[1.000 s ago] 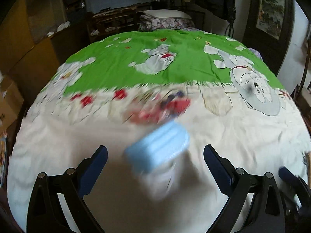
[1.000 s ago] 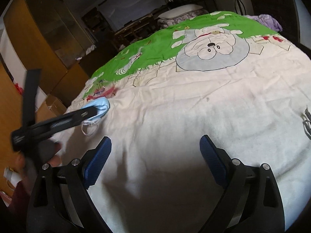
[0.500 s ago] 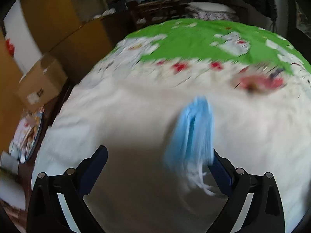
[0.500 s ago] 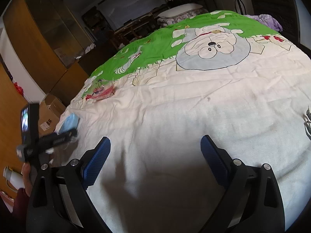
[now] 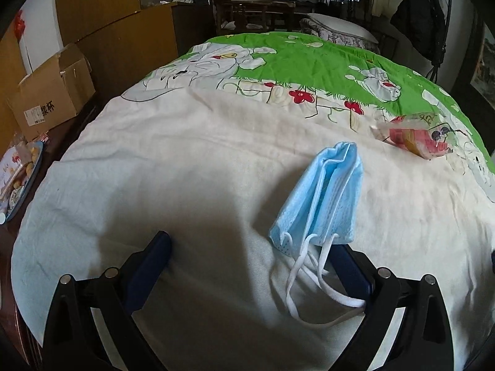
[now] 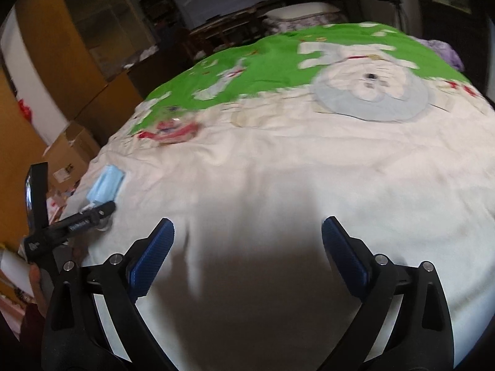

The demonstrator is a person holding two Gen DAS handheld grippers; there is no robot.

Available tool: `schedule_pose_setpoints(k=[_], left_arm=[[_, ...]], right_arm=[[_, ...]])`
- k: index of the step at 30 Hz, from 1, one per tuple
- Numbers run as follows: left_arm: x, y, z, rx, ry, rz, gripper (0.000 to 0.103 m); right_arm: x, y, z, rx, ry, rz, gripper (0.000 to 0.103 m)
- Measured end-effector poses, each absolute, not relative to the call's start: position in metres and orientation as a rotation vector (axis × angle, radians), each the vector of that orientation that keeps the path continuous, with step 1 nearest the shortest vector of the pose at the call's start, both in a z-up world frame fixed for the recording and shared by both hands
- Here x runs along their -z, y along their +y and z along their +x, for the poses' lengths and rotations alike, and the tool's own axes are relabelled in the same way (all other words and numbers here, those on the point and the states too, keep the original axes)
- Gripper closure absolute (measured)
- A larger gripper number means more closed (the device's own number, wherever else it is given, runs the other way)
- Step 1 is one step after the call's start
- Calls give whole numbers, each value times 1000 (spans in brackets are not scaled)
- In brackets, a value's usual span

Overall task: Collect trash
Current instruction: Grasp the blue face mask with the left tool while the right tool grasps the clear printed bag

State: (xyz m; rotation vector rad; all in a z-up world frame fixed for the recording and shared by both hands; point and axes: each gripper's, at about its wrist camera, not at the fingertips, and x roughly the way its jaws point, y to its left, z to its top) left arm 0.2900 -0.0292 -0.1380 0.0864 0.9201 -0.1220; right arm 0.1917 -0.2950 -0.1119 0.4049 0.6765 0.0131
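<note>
A folded light-blue face mask [image 5: 324,198] lies on the cream part of the bedspread [image 5: 185,154], its white ear loops trailing over the right finger of my left gripper [image 5: 247,244]. That gripper is open and its pads press on nothing. A crumpled red snack wrapper [image 5: 414,139] lies farther back, near the green area. In the right wrist view, blurred by motion, the mask [image 6: 106,184] sits just beyond the left gripper [image 6: 105,208] at the bed's left edge. The jaws of my right gripper [image 6: 247,225] are opening over bare bedspread, with nothing between them. The wrapper [image 6: 173,130] shows far left of them.
A cardboard box [image 5: 49,95] and a plate of snacks [image 5: 21,173] stand on a low surface left of the bed. Wooden cabinets line the left wall. Pillows, chairs and hanging coats are beyond the bed's far end.
The left gripper has swung left and tilted down, and the mask, blurred between its fingers before, now rests by the right finger. The right gripper shifted slightly and its view turned blurry.
</note>
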Motion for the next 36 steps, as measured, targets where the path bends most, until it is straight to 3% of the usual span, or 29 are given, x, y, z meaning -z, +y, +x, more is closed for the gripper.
schedule_pose_setpoints(k=[11,17,23,29,32,35,36], left_arm=[[138,-27,291,129,919,74,4],[139,-26,291,133,917,66,4],[140,-26,290,134,914,65,4],[140,-26,290,133,914,64,4],[140,-26,290,132,914,66,4],[140,-26,290,133,913,65,4],[139,-26,290,133,913,65,4]], right_arm=[[71,-253,311,-106,634,367,9],[96,-237,359,-61,694,306,9],[105,-255,358,-129,675,443,10],[104,-245,360,-88,706,373,13],[104,-250,358,-79,701,390,19],[103,-253,354,-48,686,391,40],[103,-254,352,-60,678,400,51]])
